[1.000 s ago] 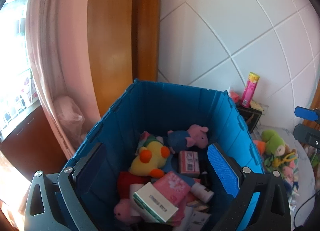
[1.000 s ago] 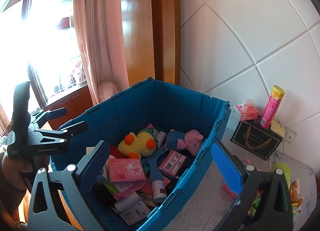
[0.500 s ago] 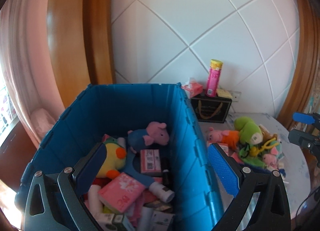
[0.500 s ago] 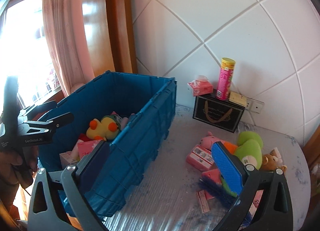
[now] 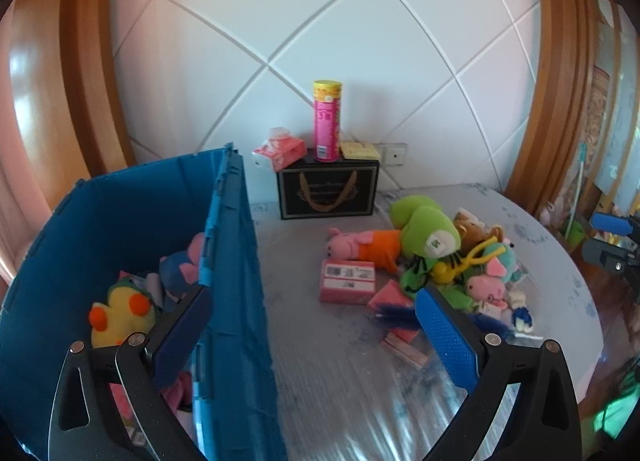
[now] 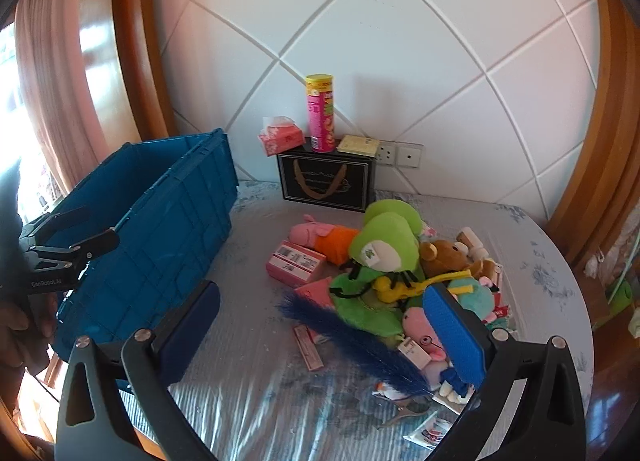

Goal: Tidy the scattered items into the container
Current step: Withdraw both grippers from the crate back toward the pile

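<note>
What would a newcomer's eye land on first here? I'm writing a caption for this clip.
First, the big blue crate at the left of the table, with a yellow duck and other toys already inside. Next, the bright pile of toys at the right, topped by a green plush beside a pink pig. Behind, a pink can stands on a black box against the wall.

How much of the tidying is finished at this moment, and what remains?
Partly done: the blue crate already holds a yellow duck plush and a pig plush in blue, among others. Nothing is in hand; the left tool and right tool are both open and empty. Left on the table: the green plush, pink boxed item, pig plush in orange, blue feather and smaller toys.
</note>
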{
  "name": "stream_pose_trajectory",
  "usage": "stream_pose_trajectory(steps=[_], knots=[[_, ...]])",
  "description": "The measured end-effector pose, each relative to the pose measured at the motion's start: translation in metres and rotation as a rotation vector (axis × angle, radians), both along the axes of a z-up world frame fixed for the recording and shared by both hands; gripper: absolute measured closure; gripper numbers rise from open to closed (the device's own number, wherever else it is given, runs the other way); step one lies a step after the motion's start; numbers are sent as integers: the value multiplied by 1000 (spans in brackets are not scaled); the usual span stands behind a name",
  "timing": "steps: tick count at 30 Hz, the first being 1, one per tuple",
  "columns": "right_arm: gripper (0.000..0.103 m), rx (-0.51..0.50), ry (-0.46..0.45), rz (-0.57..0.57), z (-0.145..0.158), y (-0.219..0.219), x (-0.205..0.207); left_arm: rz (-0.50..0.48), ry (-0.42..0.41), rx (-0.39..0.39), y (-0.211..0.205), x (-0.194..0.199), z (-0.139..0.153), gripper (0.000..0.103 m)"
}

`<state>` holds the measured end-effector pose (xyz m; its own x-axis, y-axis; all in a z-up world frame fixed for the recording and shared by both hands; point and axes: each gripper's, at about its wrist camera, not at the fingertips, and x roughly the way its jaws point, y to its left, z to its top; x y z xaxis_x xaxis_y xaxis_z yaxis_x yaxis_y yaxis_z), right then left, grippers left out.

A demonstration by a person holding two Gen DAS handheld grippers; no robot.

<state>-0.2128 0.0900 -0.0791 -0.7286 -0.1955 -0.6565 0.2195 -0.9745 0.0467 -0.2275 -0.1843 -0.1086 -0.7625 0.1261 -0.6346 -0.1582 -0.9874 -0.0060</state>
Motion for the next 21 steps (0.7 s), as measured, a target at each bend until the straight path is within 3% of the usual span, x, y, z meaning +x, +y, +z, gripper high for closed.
stream_pose_trajectory(steps=[6, 21], knots=[[0, 25, -44, -75, -27, 54, 10, -47, -84, -17, 56, -15, -41, 1], [0, 37, -219, -150, -134, 162, 32, -165, -289, -76, 170, -34, -156, 2]])
